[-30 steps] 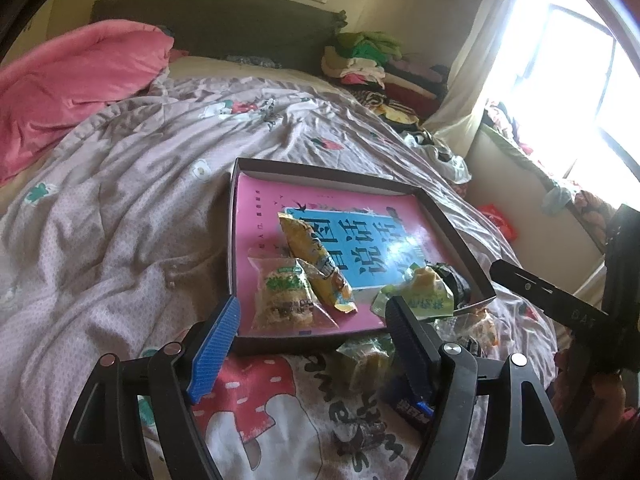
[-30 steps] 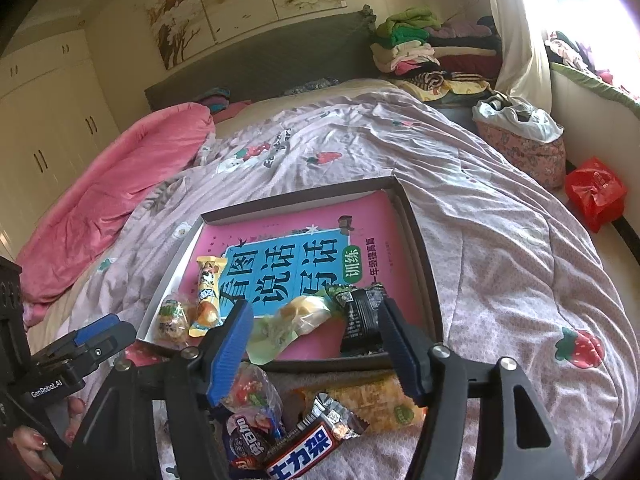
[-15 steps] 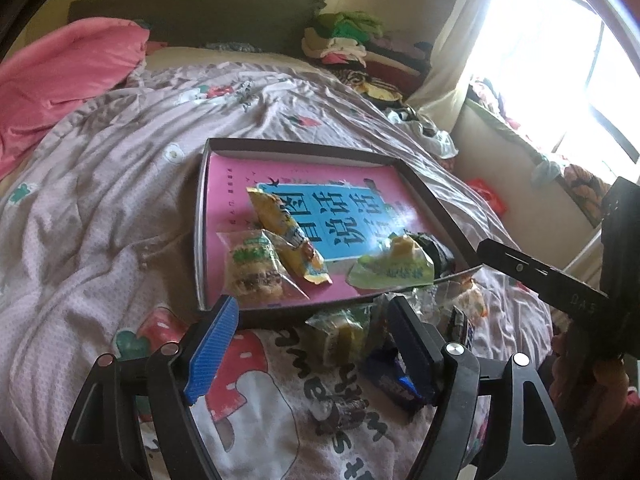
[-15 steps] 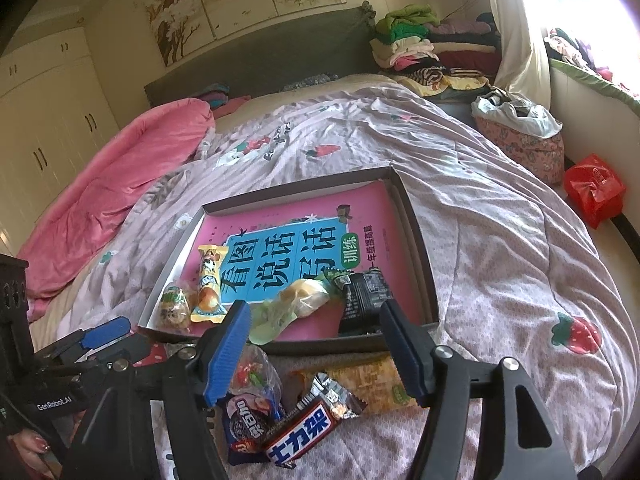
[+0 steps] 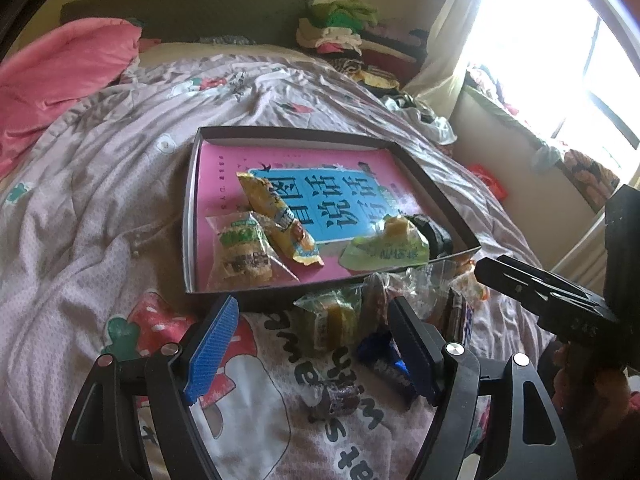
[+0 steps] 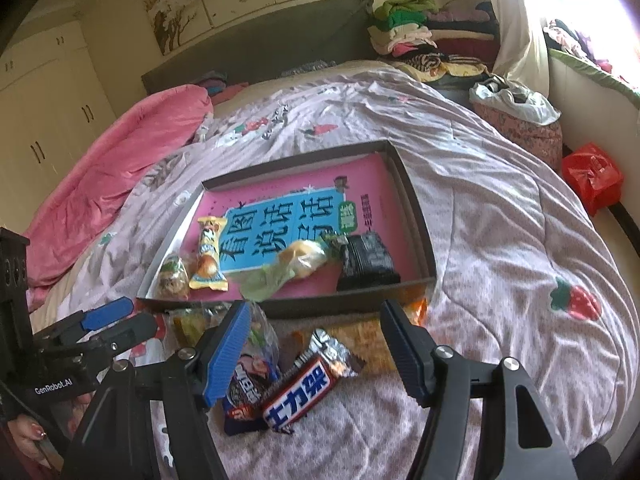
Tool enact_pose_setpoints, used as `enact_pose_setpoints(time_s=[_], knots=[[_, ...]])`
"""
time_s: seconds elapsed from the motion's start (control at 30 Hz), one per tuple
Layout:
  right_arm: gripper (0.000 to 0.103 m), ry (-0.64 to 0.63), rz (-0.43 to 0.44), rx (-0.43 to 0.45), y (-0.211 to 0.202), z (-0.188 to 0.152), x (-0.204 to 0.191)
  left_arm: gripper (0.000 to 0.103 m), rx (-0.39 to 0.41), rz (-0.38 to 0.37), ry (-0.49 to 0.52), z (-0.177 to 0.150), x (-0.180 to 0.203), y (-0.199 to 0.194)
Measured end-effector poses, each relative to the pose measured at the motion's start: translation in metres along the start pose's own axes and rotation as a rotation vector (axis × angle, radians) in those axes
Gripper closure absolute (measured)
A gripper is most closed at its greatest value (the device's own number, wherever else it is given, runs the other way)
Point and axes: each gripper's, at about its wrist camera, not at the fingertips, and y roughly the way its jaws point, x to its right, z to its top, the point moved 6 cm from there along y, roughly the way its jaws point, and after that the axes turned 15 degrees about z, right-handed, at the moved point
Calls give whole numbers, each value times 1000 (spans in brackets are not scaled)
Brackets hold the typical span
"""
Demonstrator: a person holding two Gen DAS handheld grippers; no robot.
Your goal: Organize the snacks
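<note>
A shallow dark tray [image 5: 191, 216] [image 6: 416, 216] with a pink and blue book as its floor lies on the quilt. In it are a rice-cracker pack [image 5: 240, 252], a yellow pack [image 5: 276, 208], a pale green pack [image 6: 280, 272] and a black pack [image 6: 366, 264]. Loose snacks lie in front of the tray: a wrapped cake [image 5: 336, 320], a chocolate bar [image 6: 304, 388], a dark blue pack [image 6: 244, 396] and an orange pack [image 6: 368, 340]. My left gripper [image 5: 312, 344] hangs open over the cake. My right gripper [image 6: 316, 350] hangs open above the chocolate bar. Neither holds anything.
The bed carries a lilac strawberry-print quilt [image 6: 500, 240] and a pink duvet [image 5: 60, 68] at the left. Folded clothes [image 6: 404, 28] are stacked by the headboard. A red bag [image 6: 592, 180] lies on the floor at the right, under a bright window [image 5: 580, 40].
The left view has swung so the loose snacks sit more between its fingers. The right gripper has sunk slightly toward the loose snacks. Both jaws stand as wide as before.
</note>
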Motion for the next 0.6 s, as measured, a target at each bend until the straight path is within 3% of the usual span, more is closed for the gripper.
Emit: enact_pose_setpoints(time_s=[0.6], knots=[[36, -9, -6, -62, 6, -23, -8, 25, -52, 24, 24, -11, 5, 10]])
